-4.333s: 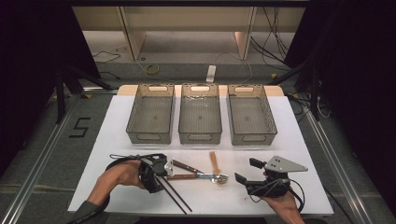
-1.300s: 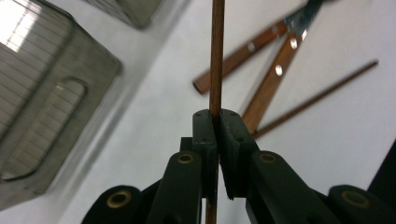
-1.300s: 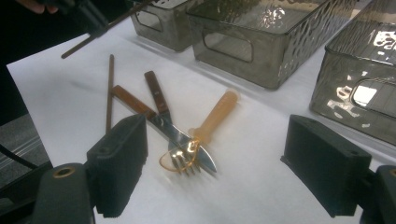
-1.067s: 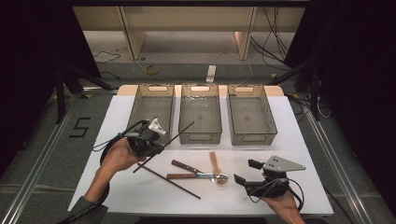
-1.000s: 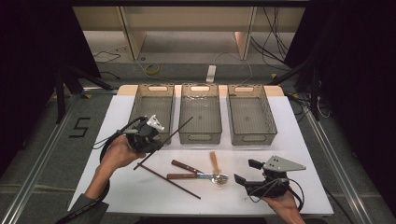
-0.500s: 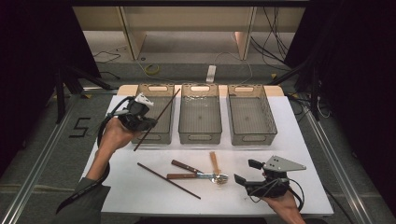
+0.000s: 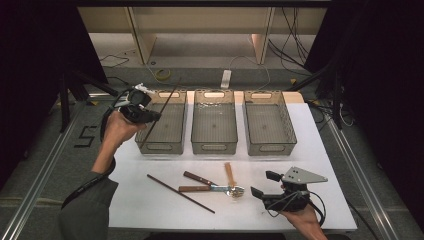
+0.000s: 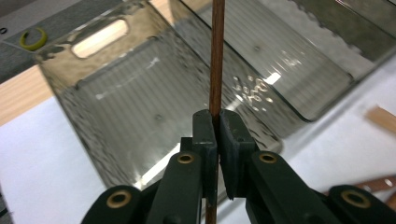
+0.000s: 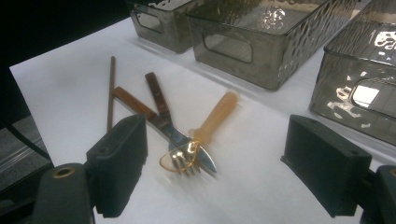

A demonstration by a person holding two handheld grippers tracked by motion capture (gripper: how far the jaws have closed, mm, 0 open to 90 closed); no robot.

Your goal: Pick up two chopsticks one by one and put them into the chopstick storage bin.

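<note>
Lifted off the white table (image 7: 320,150), the left gripper (image 7: 150,116) now hangs over the left bin (image 7: 162,142), jaws clenched on one brown chopstick (image 7: 161,112) that slants across its near and far rims. Its own view shows bare bin floor under the stick. Open table lies left of the second chopstick (image 7: 180,193); right of it cross a knife (image 7: 200,178), fork (image 7: 207,188) and amber spoon (image 7: 231,176), just before the right gripper (image 7: 265,184), jaws wide, unmoved

Grey floor (image 7: 45,165), dark curtains (image 7: 385,75), wooden shelf unit (image 7: 200,20) behind.
</note>
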